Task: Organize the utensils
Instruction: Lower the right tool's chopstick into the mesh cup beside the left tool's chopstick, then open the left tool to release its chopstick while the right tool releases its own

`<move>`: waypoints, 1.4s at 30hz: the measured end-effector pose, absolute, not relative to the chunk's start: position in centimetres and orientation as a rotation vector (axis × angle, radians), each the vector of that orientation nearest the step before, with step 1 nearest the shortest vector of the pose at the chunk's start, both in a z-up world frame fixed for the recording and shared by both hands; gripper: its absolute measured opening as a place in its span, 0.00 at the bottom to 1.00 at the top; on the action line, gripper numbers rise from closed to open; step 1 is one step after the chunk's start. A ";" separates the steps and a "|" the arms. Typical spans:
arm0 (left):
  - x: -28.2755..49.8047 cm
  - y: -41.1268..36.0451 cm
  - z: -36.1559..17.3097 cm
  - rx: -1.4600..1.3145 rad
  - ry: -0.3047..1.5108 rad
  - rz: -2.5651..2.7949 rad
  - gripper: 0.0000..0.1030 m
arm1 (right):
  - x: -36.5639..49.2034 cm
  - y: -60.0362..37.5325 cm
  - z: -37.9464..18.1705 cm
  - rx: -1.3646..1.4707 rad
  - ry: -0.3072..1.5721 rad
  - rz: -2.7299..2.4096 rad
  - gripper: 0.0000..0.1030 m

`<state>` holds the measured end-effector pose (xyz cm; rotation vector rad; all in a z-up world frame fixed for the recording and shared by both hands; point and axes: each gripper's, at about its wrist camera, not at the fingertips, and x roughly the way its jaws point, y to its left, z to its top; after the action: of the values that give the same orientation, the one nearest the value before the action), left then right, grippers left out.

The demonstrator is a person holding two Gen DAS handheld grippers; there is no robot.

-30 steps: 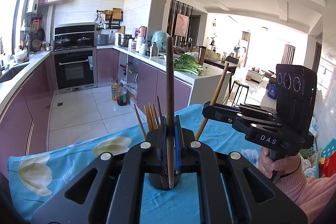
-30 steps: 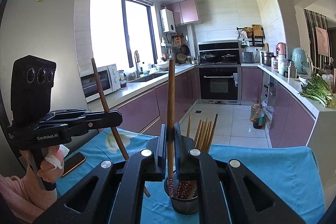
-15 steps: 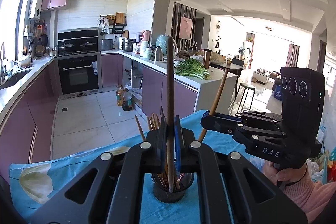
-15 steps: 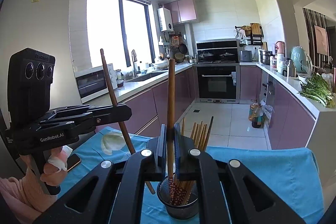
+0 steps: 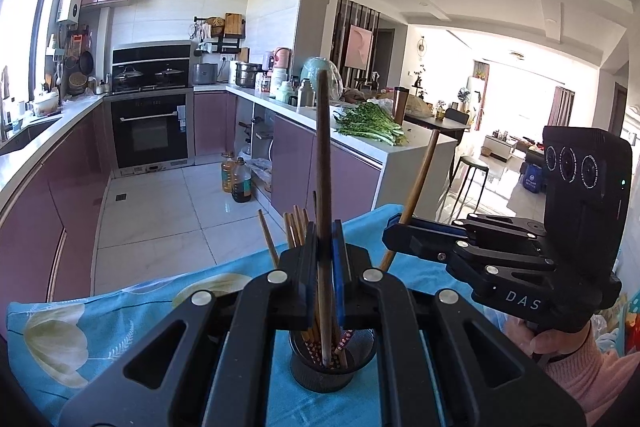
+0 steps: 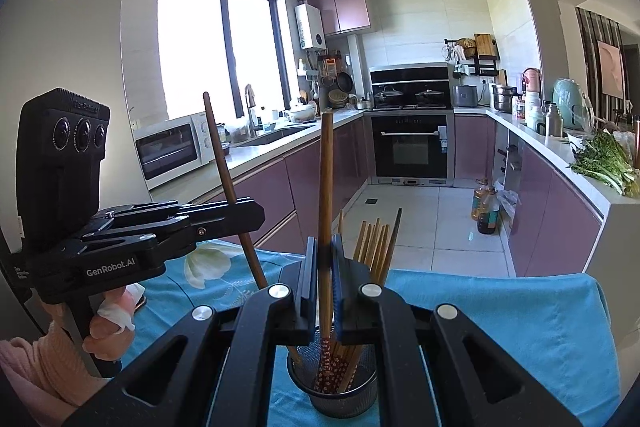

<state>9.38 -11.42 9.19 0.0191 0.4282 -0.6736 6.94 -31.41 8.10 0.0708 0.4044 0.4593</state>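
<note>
Dark wooden chopstick [image 5: 323,187], flower-patterned tip, upright over mesh holder [image 5: 320,371].

White letters "DAS" stand on the black side of the right claw [image 5: 394,237], low on its body just above the hand that holds it. On the left claw [image 6: 256,215] the words "GenRobot.AI" are printed in white along the side of its body, and the same brand name shows faintly along the top edge of its camera block [image 6: 64,143]. The tall grey fridge [image 6: 80,27] bears a label near its top and a yellow sticker below it; their print is too small to read.
</note>
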 end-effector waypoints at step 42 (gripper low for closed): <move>13.1 -12.9 4.4 0.094 0.651 -0.673 0.07 | 11.8 -30.6 3.0 0.101 0.591 0.451 0.06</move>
<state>13.12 -12.91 4.41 0.0939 0.6514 -0.6734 11.78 -30.61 2.98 0.1012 0.5908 0.4511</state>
